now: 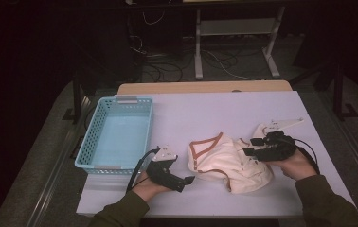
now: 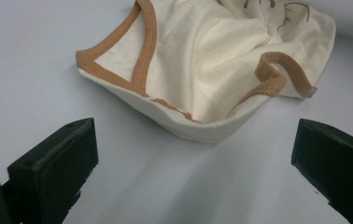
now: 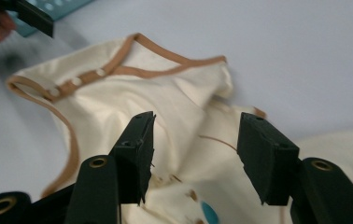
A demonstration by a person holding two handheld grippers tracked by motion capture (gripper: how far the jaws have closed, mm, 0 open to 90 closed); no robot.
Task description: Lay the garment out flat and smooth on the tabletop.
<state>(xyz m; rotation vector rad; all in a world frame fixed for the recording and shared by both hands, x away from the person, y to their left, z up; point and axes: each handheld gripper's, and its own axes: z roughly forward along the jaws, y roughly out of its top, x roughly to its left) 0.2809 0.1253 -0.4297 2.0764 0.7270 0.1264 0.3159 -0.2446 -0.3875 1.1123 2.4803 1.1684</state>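
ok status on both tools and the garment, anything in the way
Left tool open, short of the cloth. Right tool open over the cream garment, nothing gripped. Garment crumpled on the table, blue basket off to its left. Nothing blocking.

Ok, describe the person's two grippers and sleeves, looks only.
Both the left gripper and the right gripper are black, each with two blocky, square-ended jaws. A pale three-cornered plate tops each, and a black cable trails back from each. The sleeves are olive green.

A light blue basket [image 1: 102, 161] sits on the white table [image 1: 243, 109].
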